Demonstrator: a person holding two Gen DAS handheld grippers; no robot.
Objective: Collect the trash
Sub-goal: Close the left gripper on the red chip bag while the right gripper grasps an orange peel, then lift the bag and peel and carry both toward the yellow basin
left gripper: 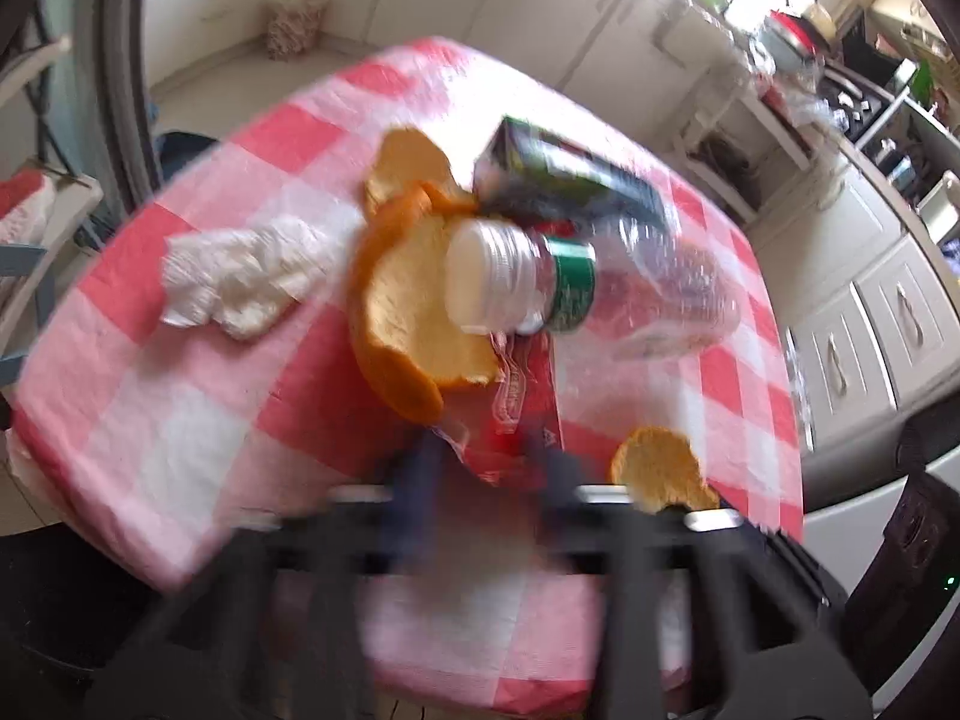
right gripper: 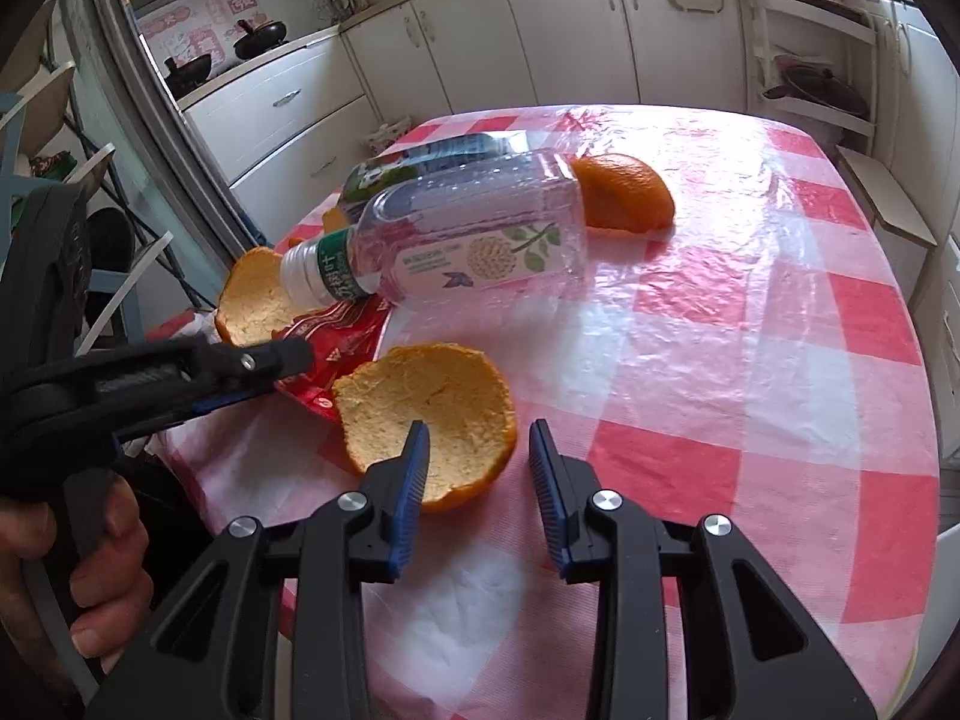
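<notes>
Trash lies on a red-and-white checked table. A clear plastic bottle lies on its side; it also shows in the left wrist view. A red snack wrapper lies under the bottle's neck. My left gripper is blurred, its fingers straddling the red wrapper; from the right wrist view its tip lies on the wrapper. My right gripper is open and empty over the rim of an orange peel half. Other peels, a crumpled tissue and a dark carton lie around.
White kitchen cabinets stand behind the table. A folding chair stands at the left. A small peel piece lies near the table's front edge beside my left gripper.
</notes>
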